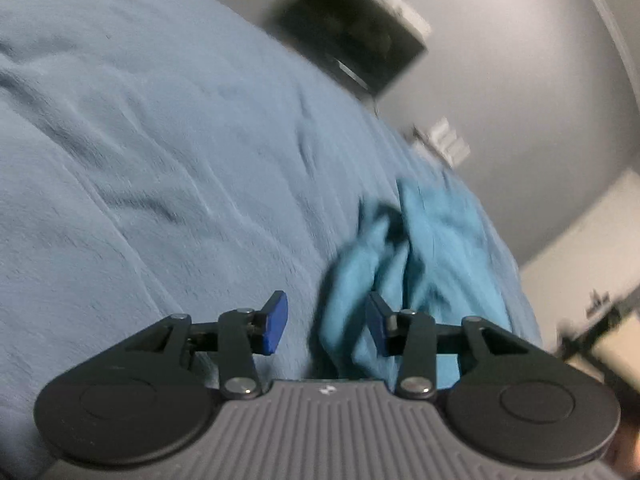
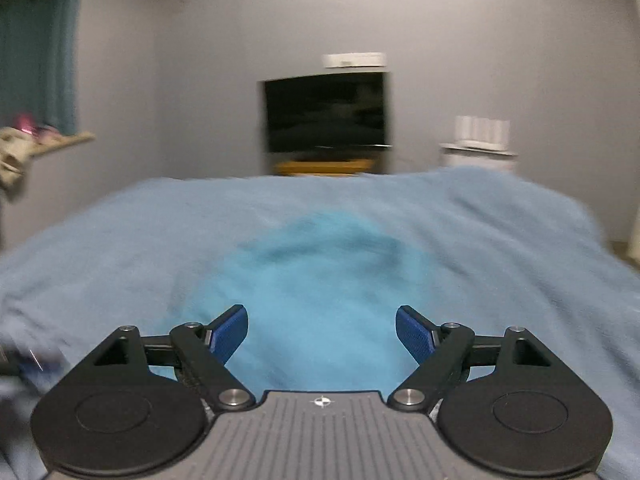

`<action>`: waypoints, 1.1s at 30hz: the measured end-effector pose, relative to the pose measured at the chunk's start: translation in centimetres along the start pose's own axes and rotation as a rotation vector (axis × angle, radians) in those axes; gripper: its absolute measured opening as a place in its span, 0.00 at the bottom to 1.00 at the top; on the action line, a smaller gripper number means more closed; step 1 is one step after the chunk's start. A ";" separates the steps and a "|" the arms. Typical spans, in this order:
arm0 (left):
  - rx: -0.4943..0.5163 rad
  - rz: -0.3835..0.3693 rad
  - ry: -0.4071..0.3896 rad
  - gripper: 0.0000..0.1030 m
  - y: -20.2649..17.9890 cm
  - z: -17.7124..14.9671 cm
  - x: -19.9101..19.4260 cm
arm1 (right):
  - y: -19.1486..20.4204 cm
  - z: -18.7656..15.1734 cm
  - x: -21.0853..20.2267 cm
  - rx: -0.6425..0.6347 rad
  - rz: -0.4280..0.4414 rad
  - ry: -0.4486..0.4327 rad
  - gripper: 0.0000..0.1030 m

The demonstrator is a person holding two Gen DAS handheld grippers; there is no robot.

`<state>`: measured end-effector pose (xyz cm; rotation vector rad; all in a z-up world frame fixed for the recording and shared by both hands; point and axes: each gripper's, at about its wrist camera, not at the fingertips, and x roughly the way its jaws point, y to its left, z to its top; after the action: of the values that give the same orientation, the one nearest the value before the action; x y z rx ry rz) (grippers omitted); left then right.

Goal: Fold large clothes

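Teal garment [image 2: 320, 300] bunched on blanket [image 2: 500, 240] | TV [image 2: 326, 112] behind | view blurred

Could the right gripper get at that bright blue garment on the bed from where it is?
Probably yes. The right gripper is open, and the garment lies on the blanket straight ahead of its fingers, with nothing between. The view is blurred, so this is uncertain.
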<state>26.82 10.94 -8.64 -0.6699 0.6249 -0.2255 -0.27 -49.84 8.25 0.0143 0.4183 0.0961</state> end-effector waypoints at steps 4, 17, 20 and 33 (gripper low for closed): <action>0.092 -0.034 -0.037 0.44 -3.2 1.2 -0.5 | -2.6 -3.1 -2.1 0.071 -0.030 0.044 0.81; 0.537 -0.070 0.127 0.51 -22.0 0.1 11.4 | 0.2 -5.0 0.2 -0.144 0.117 -0.086 0.49; 0.636 -0.044 0.172 0.51 -24.3 -0.5 15.3 | 0.0 -5.7 1.6 -0.151 0.143 -0.065 0.48; 0.699 0.184 0.258 0.57 -14.7 -1.6 14.8 | -6.1 -6.3 5.8 0.228 0.128 0.025 0.52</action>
<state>37.59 -6.88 -7.11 0.0931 0.7906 -0.3385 3.00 -55.35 -0.04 0.2645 0.4518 0.1747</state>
